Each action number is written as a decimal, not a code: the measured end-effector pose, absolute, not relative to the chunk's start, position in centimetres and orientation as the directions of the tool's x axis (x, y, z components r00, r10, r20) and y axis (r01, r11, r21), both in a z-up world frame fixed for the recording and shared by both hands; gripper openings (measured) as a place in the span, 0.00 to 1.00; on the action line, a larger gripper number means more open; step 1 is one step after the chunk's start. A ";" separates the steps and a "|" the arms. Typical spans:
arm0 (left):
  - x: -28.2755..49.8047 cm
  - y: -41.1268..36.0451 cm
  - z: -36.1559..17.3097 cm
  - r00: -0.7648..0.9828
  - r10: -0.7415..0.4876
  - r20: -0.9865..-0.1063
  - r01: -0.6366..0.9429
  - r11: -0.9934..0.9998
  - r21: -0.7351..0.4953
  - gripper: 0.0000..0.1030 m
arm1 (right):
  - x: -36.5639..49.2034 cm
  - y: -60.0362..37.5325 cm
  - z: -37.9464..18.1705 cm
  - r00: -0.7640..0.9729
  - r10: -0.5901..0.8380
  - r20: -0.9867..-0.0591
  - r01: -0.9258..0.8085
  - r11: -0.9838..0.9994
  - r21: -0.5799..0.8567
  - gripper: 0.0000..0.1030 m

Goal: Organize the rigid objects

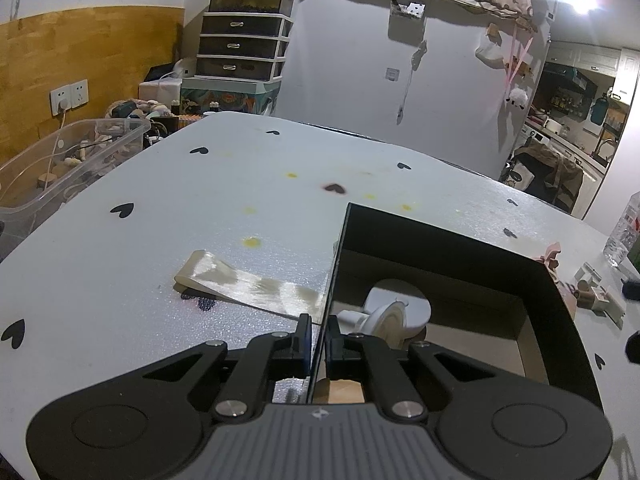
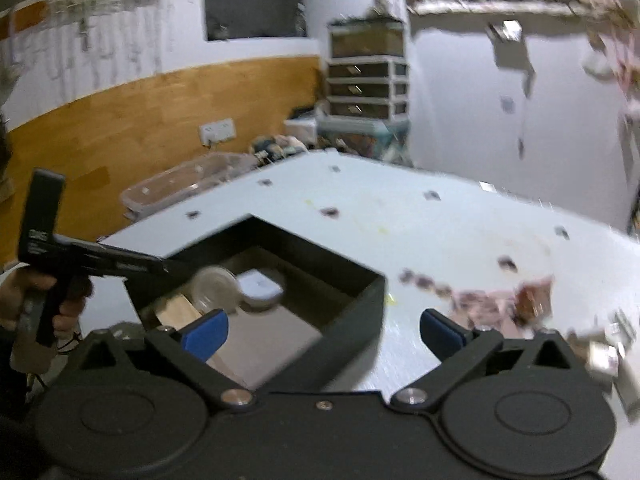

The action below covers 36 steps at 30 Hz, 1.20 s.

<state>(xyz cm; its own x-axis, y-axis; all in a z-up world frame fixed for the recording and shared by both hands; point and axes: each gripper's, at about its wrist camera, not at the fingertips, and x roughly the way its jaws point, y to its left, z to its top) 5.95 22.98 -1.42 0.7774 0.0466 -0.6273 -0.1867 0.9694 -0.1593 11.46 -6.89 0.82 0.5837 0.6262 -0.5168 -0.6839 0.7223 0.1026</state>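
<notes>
A black open box (image 1: pixel 460 248) sits on the white table; it also shows in the right wrist view (image 2: pixel 352 300). My left gripper (image 1: pixel 319 340) is shut on the box's left wall. Inside the box lie a white round object (image 1: pixel 394 312) and a light wooden piece (image 2: pixel 178 310), with a clear round lid (image 2: pixel 214 286) beside a white item (image 2: pixel 258 286). My right gripper (image 2: pixel 324 330) is open and empty, above the box's near corner. Small loose objects (image 2: pixel 532 304) lie to the right on the table; this view is blurred.
A cream ribbon strip (image 1: pixel 248 282) lies left of the box. A clear plastic bin (image 1: pixel 68 160) stands off the table's left edge. Small wooden and white pieces (image 1: pixel 596 292) and a clear bottle (image 1: pixel 626 232) sit at the right. A drawer unit (image 1: pixel 244 44) stands behind.
</notes>
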 end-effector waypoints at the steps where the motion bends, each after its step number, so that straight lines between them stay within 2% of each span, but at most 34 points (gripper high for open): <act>1: 5.9 23.0 -1.4 0.778 0.047 -0.627 -0.187 0.969 -0.159 0.06 | 11.6 -7.4 0.5 0.590 0.625 -0.511 -0.675 0.730 0.113 1.00; 10: 5.9 22.9 -1.4 0.778 0.047 -0.627 -0.185 0.970 -0.158 0.06 | 14.1 -10.4 -2.4 0.694 0.534 -0.483 -0.555 0.824 0.115 1.00; 17: 5.9 23.0 -1.4 0.777 0.047 -0.627 -0.186 0.970 -0.158 0.06 | 19.3 -10.9 -4.2 0.707 0.414 -0.573 -0.468 0.882 0.059 1.00; 20: 5.9 23.0 -1.4 0.778 0.047 -0.627 -0.186 0.970 -0.158 0.06 | 20.8 -10.7 -4.6 0.713 0.424 -0.558 -0.498 0.867 0.023 1.00; 25: 5.9 22.9 -1.4 0.777 0.048 -0.627 -0.186 0.970 -0.157 0.06 | 23.1 -9.7 -5.3 0.667 0.441 -0.600 -0.557 0.831 -0.008 1.00; 31: 5.9 22.9 -1.3 0.778 0.047 -0.627 -0.186 0.970 -0.158 0.06 | 25.2 -8.4 -6.9 0.638 0.403 -0.656 -0.594 0.800 -0.085 0.87; 35: 5.9 22.9 -1.4 0.777 0.047 -0.627 -0.186 0.970 -0.158 0.06 | 25.4 -9.0 -6.7 0.592 0.468 -0.656 -0.641 0.767 -0.031 0.68; 36: 5.9 22.9 -1.4 0.778 0.047 -0.627 -0.185 0.970 -0.157 0.06 | 25.1 -9.1 -6.7 0.579 0.486 -0.654 -0.662 0.749 -0.030 0.68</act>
<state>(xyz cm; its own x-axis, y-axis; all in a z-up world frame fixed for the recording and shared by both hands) 5.92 22.94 -1.38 0.7775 0.0473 -0.6270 -0.1854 0.9701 -0.1567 25.09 -9.07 -6.69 0.5792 0.4862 -0.6543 -0.6621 0.7488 -0.0296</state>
